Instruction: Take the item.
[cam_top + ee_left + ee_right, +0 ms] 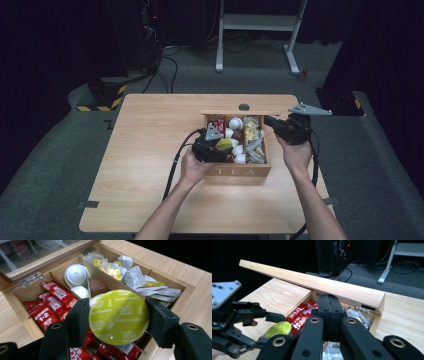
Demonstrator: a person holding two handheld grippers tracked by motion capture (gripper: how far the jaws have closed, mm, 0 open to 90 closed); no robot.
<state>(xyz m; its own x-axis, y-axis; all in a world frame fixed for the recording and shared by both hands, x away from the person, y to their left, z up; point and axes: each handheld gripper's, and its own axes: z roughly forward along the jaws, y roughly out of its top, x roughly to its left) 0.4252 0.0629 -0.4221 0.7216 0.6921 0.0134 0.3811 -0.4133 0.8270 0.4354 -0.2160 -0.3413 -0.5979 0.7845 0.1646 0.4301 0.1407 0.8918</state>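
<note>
- The work in hand looks like taking a green Dolce Gusto cappuccino capsule (119, 316) out of the wooden tea box (242, 171); to do it well, I would draw the capsule straight up over the box, keeping it level so that it clears the dividers and the white capsules (76, 275) below it
- The left gripper (117, 315) holds that capsule by its rim, one black jaw on each side, spread about as wide as the foil lid; the capsule hangs just above the box's middle compartment, beside the red Nescafé sachets (51, 303)
- The squeeze should stay gentle; the foil lid could dent
- The right gripper (331, 315) has its jaws pressed together with nothing between them; it sits at the box's right rear corner, beneath the raised lid (312, 283)
</note>
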